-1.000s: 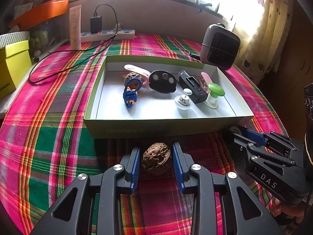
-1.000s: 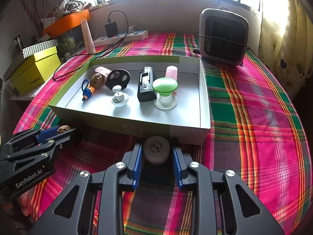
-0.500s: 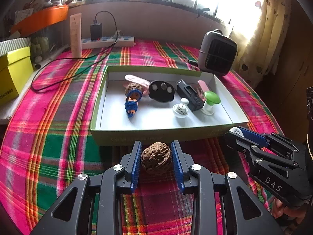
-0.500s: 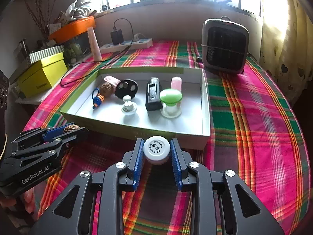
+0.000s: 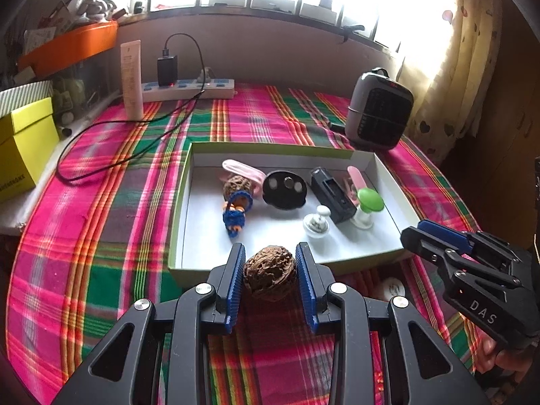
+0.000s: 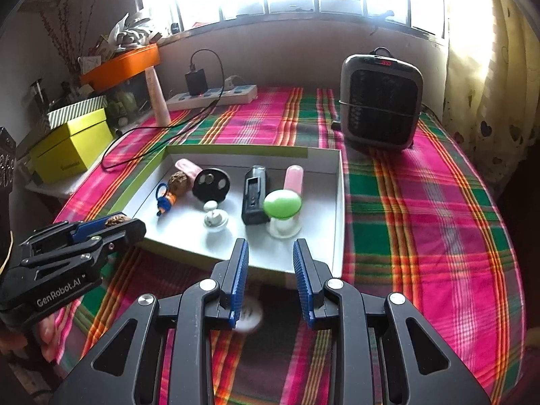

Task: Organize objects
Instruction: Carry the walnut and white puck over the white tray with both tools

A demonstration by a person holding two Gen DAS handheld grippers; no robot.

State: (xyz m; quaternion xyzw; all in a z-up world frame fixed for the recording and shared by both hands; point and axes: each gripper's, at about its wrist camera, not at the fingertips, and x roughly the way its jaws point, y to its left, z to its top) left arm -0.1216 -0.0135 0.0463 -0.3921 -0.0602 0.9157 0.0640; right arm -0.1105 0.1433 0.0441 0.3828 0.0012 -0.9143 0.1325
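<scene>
Left wrist and right wrist: walnut lifted, cap lost.
Left wrist view: left gripper (image 5: 270, 266) is clamped on the walnut (image 5: 270, 276), now raised to the box's (image 5: 354, 261) near wall, ready to go in. Right wrist view: right gripper (image 6: 270, 270) has risen too, but its jaws stand apart and empty; the white cap (image 6: 248, 315) it held a moment ago lies blurred on the table below, so it likely needs regrasping.
</scene>
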